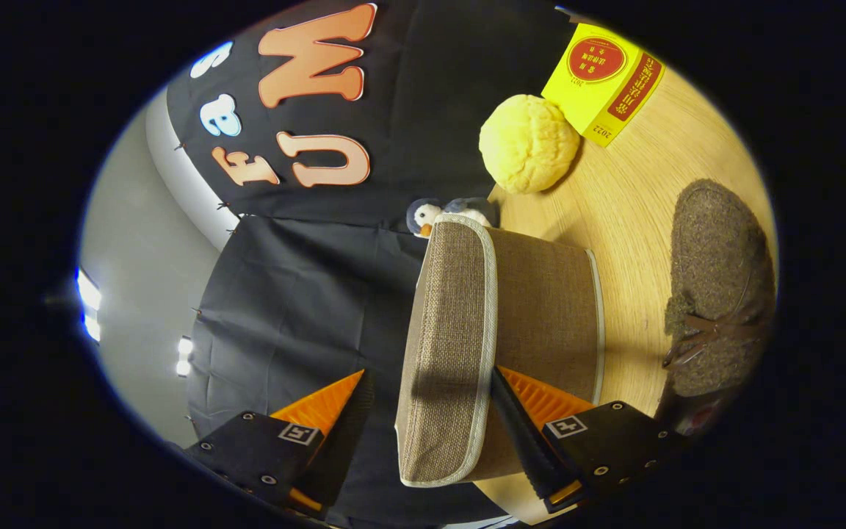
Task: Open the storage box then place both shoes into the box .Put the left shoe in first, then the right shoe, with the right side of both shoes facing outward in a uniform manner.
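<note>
so the view is rolled over sideways here, the wooden table runs up the far side and the booth cloth fills the other. the storage box is the landmark: a brown woven fabric box with pale trim, sitting on the table, and its lid stands swung up off the box body, edge on to the camera. the gripper has its two orange-and-black fingers spread fairly wide with the lid's edge between them. the finger on the box's side lies right against the lid's trim, the other finger hangs clear of the lid with a gap of dark cloth showing, so it isn't pinching it with both, more like straddling it. a grey-brown fuzzy shoe with a little brown bow lies on the table just beside the box, on the side away from the lid. beyond the box, at its far end, a small penguin toy peeks out touching the lid's top corner. further past that sits a yellow knobbly ball, and a yellow carton right next to it.
</note>
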`<state>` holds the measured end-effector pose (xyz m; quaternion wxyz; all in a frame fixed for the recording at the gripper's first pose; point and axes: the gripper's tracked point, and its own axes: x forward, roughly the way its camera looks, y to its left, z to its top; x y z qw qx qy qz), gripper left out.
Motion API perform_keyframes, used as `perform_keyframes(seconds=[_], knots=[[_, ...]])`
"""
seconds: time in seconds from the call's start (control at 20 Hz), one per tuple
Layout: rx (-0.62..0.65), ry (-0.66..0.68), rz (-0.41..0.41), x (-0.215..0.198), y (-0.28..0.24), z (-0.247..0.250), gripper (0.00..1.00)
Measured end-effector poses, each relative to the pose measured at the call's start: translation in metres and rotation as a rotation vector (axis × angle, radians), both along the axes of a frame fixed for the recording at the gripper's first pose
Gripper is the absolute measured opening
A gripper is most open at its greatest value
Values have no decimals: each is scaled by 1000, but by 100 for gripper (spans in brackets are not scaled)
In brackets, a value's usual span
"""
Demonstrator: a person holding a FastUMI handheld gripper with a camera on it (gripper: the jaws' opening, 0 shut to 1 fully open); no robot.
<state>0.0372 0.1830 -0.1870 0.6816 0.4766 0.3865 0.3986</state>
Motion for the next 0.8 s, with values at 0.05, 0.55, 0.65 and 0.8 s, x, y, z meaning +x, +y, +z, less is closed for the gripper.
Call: perform_keyframes(seconds=[0.05,0.55,0.65,0.8], knots=[[34,-6,-2,-1,-3,11,95],[68,-119,0,-16,29,50,41],[79,-149,10,-22,40,62,31],[2,-154,-45,-14,53,58,18]])
